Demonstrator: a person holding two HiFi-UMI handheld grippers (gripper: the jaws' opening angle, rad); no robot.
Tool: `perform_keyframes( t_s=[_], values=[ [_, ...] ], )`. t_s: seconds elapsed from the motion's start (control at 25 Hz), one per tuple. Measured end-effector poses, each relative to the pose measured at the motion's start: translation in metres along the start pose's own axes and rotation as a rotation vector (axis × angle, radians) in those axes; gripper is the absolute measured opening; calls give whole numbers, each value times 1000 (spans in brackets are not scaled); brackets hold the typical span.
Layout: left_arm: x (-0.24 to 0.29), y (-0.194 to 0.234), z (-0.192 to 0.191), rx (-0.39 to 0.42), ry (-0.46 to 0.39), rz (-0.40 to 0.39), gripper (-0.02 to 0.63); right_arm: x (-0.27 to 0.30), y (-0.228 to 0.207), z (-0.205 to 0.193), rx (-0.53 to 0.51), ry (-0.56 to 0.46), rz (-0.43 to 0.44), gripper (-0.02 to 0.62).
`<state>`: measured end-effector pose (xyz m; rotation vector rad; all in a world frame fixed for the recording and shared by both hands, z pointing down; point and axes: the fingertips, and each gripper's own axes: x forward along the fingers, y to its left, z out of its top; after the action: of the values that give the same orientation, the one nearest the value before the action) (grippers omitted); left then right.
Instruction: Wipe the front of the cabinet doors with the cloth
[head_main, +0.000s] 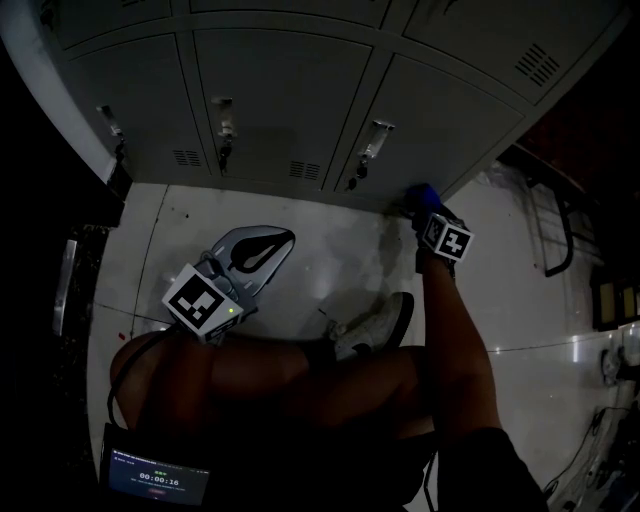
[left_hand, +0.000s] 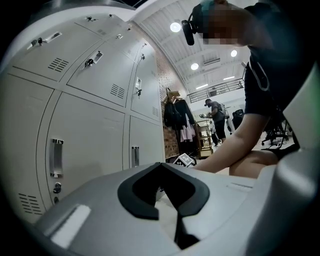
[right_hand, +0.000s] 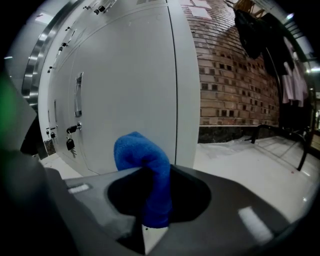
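In the head view we look steeply down on a row of grey cabinet doors (head_main: 280, 100), each with a handle and a lock near its lower edge. The left gripper (head_main: 262, 248) lies low over the pale floor (head_main: 330, 225), well apart from the doors, its marker cube next to our bent knee. The right gripper (head_main: 428, 212) reaches out to the bottom corner of the rightmost door, and the blue cloth (head_main: 422, 192) sticks out of its tip right at the foot of that door; we cannot tell whether it touches the metal. A white shoe (head_main: 378, 325) rests on the floor between the two grippers.

In the left gripper view the jaws are brought together with nothing between them, only pale floor showing through the dark-padded opening of the left gripper (left_hand: 162, 186). The cabinet doors (left_hand: 90, 135) rise on the left, and our forearm (left_hand: 235, 145) stretches toward the right gripper's marker cube (left_hand: 185, 160). Clothes (left_hand: 177, 117) hang farther back.

In the right gripper view the right gripper (right_hand: 155, 202) is clamped on the cloth (right_hand: 142, 155), which stands up from the jaws and curls over to the left. Just behind it is a door (right_hand: 125, 85) with an upright handle (right_hand: 78, 95) and a padlock (right_hand: 70, 143). A brick wall (right_hand: 235, 75) stands to the right
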<state>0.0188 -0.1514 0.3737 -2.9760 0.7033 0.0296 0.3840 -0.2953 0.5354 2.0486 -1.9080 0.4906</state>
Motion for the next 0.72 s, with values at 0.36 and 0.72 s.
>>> perform_keyframes(
  t_s=[0.36, 0.72],
  values=[
    [0, -1, 1, -8, 5, -2, 6, -1, -22, -8, 42, 17, -52, 81],
    [-3, 8, 1, 2, 10, 22, 6, -19, 0, 8, 86, -2, 51, 81]
  ],
)
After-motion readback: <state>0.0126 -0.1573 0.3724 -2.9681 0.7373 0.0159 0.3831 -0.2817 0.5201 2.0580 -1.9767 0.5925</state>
